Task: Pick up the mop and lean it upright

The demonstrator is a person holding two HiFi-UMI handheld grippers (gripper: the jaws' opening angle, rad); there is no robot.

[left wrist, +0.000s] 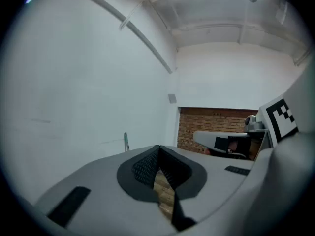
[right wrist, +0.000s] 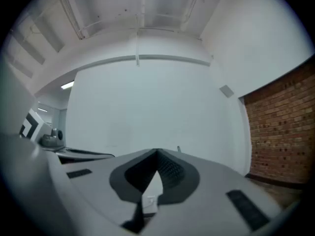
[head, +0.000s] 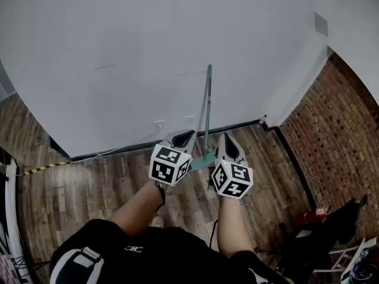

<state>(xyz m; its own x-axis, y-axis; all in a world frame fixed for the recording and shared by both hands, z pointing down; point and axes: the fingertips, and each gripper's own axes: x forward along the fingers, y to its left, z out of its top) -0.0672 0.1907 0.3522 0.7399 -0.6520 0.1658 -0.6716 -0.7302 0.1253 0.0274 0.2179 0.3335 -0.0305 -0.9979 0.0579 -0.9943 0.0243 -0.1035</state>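
The mop stands upright against the white wall. Its thin teal handle (head: 208, 102) rises from a teal head (head: 201, 160) on the wood floor. My left gripper (head: 185, 136) hovers just left of the handle's lower end, jaws shut on nothing. My right gripper (head: 227, 142) sits just right of it, also shut and empty. Neither touches the mop. The top of the handle (left wrist: 126, 142) shows above the left gripper (left wrist: 158, 149) in the left gripper view. The handle's tip (right wrist: 178, 149) peeks over the right gripper (right wrist: 157, 154) in the right gripper view.
A brick wall (head: 343, 123) closes the right side. A black baseboard (head: 118, 151) runs along the white wall, with a white socket and cable (head: 159, 124). Yellow-black tape (head: 44, 168) lies on the floor at left. Dark gear and a red object (head: 320, 213) sit lower right.
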